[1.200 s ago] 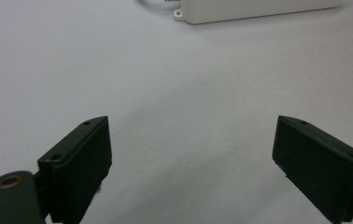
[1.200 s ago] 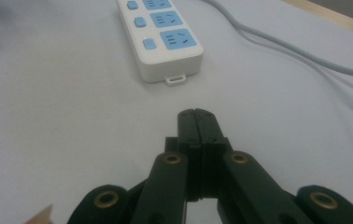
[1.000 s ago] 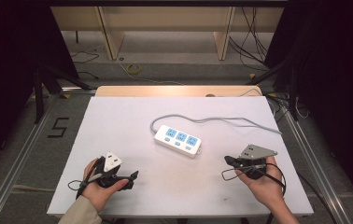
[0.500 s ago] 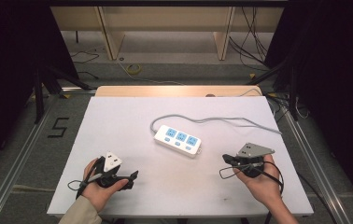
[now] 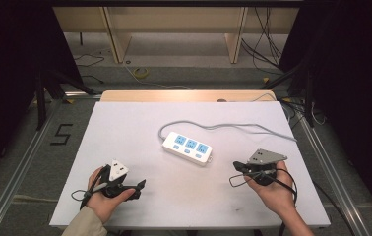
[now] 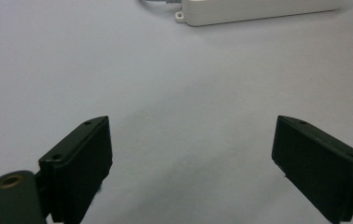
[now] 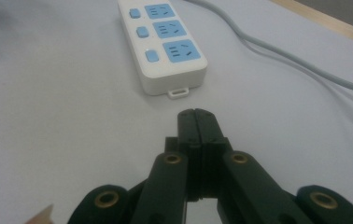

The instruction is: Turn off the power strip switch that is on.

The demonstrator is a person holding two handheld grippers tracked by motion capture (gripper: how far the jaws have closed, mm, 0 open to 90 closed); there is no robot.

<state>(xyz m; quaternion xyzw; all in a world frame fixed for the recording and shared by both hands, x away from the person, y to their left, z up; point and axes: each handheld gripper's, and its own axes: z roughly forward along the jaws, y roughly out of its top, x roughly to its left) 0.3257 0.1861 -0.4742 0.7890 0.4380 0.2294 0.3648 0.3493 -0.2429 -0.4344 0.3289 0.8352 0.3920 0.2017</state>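
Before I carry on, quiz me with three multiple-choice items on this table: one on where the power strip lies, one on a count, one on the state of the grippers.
1. Where does the power strip lie on the table?
A. Near the middle, between the two grippers and farther from the person
B. At the near left corner
C. Under the right hand

2. How many blue sockets does it have?
A. Two
B. Three
C. Five

3. How do the grippers stand?
A. Both shut
B. Left gripper open, right gripper shut
C. Left shut, right open

Key: 1 A, the high view shows it mid-table beyond both hands. 2 B, the right gripper view shows three blue sockets in a row. 3 B, the left jaws stand wide apart and empty, while the right jaws press together.
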